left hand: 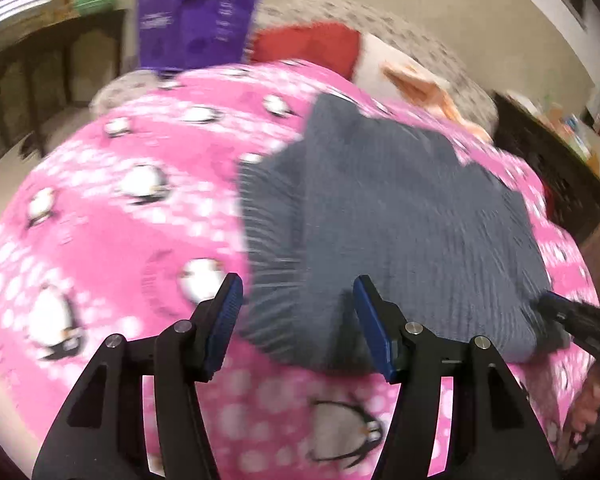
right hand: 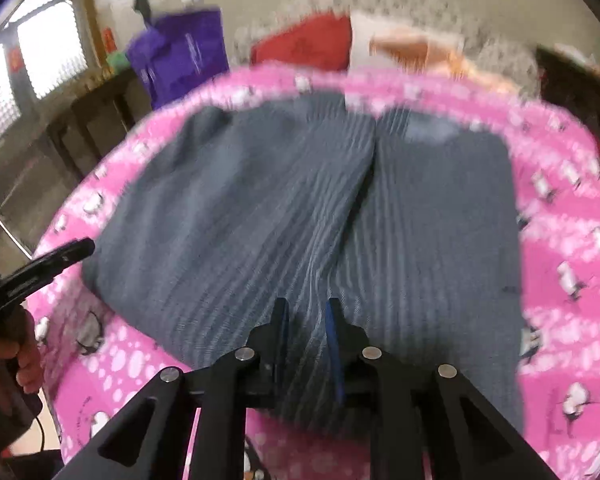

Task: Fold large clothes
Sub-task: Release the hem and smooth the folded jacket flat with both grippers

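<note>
The grey ribbed garment (right hand: 300, 208) lies half-folded on the pink blanket (left hand: 100, 208). Left tongs (left hand: 298, 292) stand open and empty at its near edge; right tongs (right hand: 306, 312) are nearly closed, grip unclear. Next, likely another fold.

A grey ribbed knit garment (right hand: 300, 208) lies spread on a pink penguin-print blanket (right hand: 560, 240), folded into a broad, roughly rectangular block. A lengthwise crease runs down its middle where two halves meet. Its ribbed hem (left hand: 260, 240) faces the blanket's open side. Motion blur hides finer detail; it appears to be a sweater.
</note>
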Available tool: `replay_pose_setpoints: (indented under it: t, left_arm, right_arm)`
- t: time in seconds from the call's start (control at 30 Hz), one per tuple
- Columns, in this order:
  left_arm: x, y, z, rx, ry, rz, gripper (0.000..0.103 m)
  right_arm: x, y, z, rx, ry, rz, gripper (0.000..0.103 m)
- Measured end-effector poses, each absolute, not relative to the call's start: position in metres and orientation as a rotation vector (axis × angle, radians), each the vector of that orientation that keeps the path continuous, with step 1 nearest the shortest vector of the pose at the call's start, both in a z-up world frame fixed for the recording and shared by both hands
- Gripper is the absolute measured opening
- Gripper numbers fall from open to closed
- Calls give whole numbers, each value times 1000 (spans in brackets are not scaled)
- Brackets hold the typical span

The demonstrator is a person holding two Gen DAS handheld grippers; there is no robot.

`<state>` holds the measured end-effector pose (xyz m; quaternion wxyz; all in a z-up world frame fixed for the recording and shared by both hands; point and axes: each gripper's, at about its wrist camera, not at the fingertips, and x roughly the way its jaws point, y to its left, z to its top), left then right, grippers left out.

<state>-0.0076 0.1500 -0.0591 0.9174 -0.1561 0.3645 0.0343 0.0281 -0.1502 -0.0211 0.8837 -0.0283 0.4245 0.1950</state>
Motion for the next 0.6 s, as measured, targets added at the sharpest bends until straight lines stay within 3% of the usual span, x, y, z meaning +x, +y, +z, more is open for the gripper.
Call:
replay_pose_setpoints:
  t: [0.07, 0.17, 0.3, 0.53, 0.6]
  left_arm:
    - [-9, 162, -73, -363, 799, 76, 59]
    - [-8, 174, -97, -456, 831, 59, 63]
    - [-13, 171, -95, -431, 820, 51, 63]
    - [2, 174, -52, -377, 745, 99, 64]
    - [22, 175, -45, -334, 743, 103, 72]
  right_arm:
    - [19, -152, -19, -53, 849, 408, 19]
    - [23, -145, -56, -63, 962, 413, 22]
    - [16, -152, -66, -22, 863, 431, 24]
    - [7, -146, -70, -66, 816, 404, 25]
    - [2, -142, -71, -93, 805, 388, 25]
